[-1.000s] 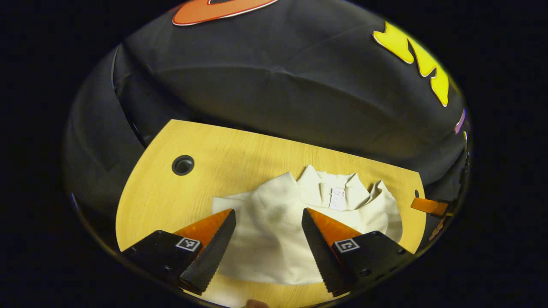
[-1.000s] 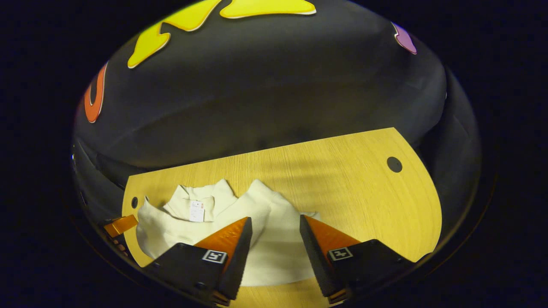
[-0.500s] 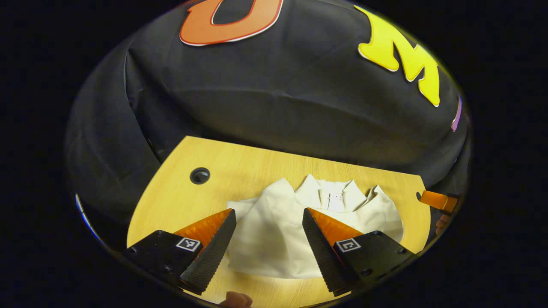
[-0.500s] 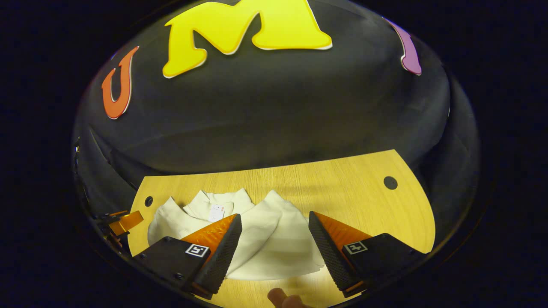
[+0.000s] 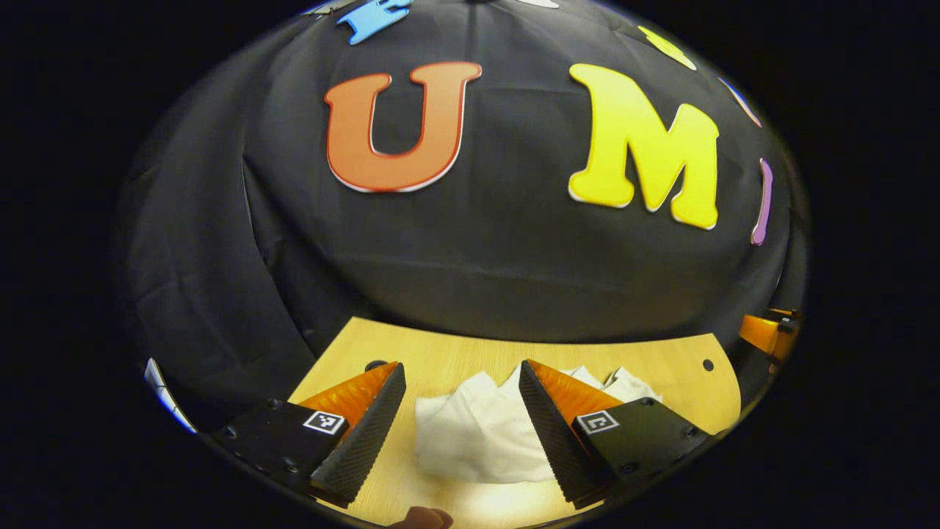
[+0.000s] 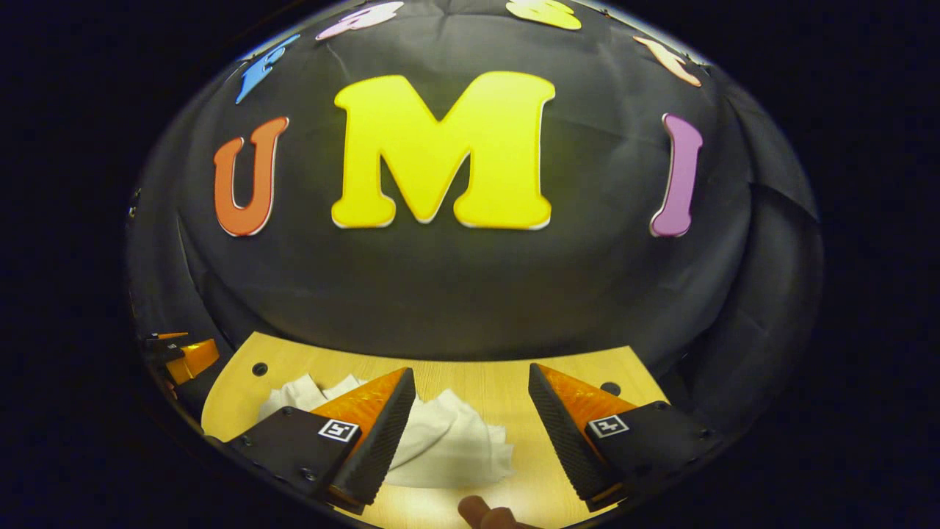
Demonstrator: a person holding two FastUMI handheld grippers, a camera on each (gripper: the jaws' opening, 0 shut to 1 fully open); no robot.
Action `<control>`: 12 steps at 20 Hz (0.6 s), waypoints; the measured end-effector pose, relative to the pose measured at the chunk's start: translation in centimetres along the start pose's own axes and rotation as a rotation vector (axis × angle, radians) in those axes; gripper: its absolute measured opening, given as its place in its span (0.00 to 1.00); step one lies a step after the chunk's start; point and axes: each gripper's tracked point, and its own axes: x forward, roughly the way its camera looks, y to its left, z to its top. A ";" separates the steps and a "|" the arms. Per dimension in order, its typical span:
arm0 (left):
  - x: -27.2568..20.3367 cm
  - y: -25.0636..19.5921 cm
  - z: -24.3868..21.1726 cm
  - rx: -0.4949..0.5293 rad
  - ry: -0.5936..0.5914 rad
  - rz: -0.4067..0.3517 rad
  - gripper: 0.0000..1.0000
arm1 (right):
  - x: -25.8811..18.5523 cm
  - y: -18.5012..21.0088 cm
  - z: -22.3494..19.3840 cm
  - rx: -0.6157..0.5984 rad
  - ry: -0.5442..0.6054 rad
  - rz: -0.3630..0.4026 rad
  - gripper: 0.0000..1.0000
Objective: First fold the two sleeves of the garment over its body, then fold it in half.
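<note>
The left claw is released, its two fingers spread wide with nothing between them but a look down at the garment. It hangs above the counter, clear of the cloth. The right claw is released too, fingers wide apart, and it also hangs above the counter without touching anything.

The garment is a pale folded bundle lying on the counter. In the left gripper view it sits mostly between the fingers, reaching behind the right-hand finger, with its rumpled collar end toward the booth wall. In the right gripper view the garment lies partly behind the left-hand finger, its near edge close to the counter's front edge.

Bare wood runs between the garment and the counter's far edge, where the wall rises. A small hole sits near the far corner in the left gripper view, well apart from the cloth. In the right gripper view one hole lies near the garment's far corner and another just behind the right-hand finger, with open wood around it.

A fingertip shows at the bottom of the right gripper view.
</note>
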 end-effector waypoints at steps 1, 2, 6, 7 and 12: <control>-1.0 -0.3 1.4 0.011 -0.036 -0.006 1.00 | -1.2 -0.6 1.7 -0.008 -0.056 -0.009 0.97; -2.3 -0.7 2.9 0.021 -0.069 -0.016 0.98 | -2.5 -0.9 3.3 -0.007 -0.095 -0.018 0.96; -7.2 -1.2 7.6 0.057 -0.169 -0.017 0.98 | -8.6 -1.8 7.3 0.007 -0.184 -0.016 0.95; -8.4 -1.4 8.6 0.053 -0.192 -0.022 0.98 | -9.9 -1.9 7.9 0.011 -0.205 -0.015 0.94; -14.8 -2.9 10.1 0.022 -0.274 -0.074 0.98 | -15.7 -2.2 8.4 -0.007 -0.268 -0.006 0.94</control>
